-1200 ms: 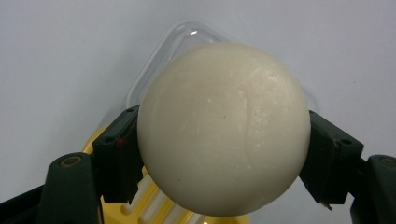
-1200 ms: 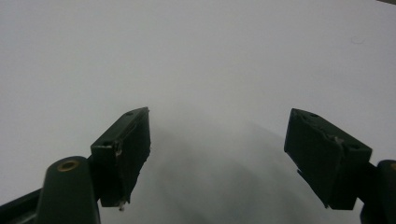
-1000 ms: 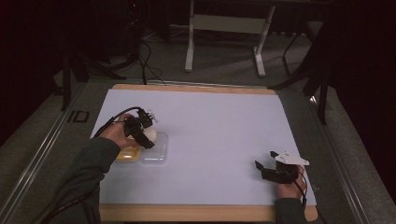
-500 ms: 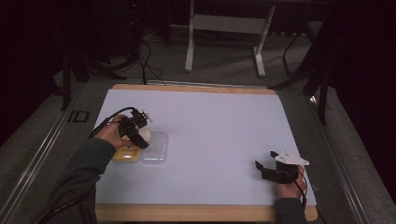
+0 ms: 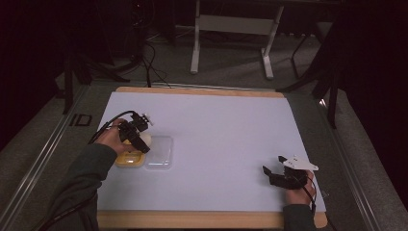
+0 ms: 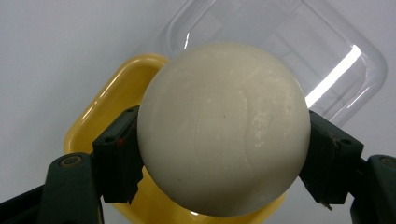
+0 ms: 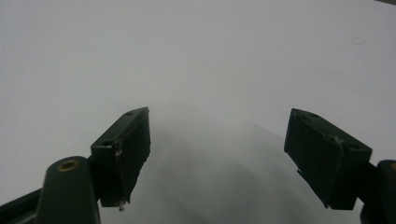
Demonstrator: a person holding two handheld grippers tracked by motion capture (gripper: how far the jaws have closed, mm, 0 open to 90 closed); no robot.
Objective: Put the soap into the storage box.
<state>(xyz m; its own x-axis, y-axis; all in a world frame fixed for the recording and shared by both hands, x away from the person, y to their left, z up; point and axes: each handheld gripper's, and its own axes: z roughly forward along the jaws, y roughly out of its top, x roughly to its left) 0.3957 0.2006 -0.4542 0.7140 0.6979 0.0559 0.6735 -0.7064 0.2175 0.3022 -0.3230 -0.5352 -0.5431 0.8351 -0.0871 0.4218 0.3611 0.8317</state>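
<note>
Item: cream ball, clamped between the jaws of the left gripper, held over the bench.
Position: above the yellow tub; the clear lid lies just beside the tub, on its far side from the hand.
Key relation: the tub sits straight below and slightly behind the ball; a short lowering looks sufficient.
Right gripper: jaws spread wide, holding nothing, well apart at the bench's near right.

Dim, dark surroundings; glare streak on clear lid.
</note>
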